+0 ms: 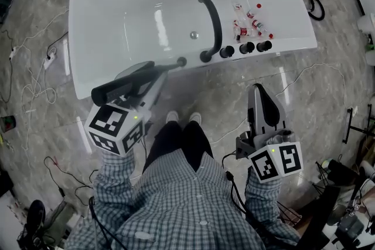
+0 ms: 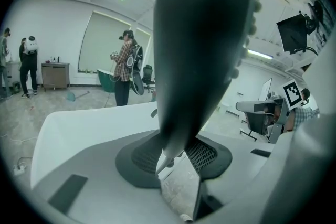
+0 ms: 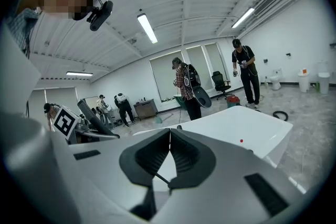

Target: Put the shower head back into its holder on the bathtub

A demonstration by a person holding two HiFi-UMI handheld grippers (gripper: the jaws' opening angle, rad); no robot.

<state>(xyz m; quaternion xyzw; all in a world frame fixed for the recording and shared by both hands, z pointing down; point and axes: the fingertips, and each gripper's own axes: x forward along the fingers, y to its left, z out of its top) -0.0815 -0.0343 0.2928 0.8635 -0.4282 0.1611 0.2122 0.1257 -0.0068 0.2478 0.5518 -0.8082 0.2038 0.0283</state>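
Left gripper [image 1: 145, 78]: jaws clamped on the black shower head [image 1: 111, 89], which lies roughly level above the floor, just outside the near rim of the white bathtub [image 1: 296, 26]. In the left gripper view the dark handle fills the gap between the pads.

Right gripper [image 1: 258, 94]: jaws pressed together with nothing between them, held low over the floor, well apart from the tub.

On the tub deck: a curved black spout [image 1: 212, 23], three black knobs [image 1: 246, 47] and a few small bottles [image 1: 249, 19]. The holder itself cannot be picked out with certainty.

Assessment: the shower head is gripped but not seated. Carrying it to the deck fittings, aligning it and lowering it into the holder are not yet done.
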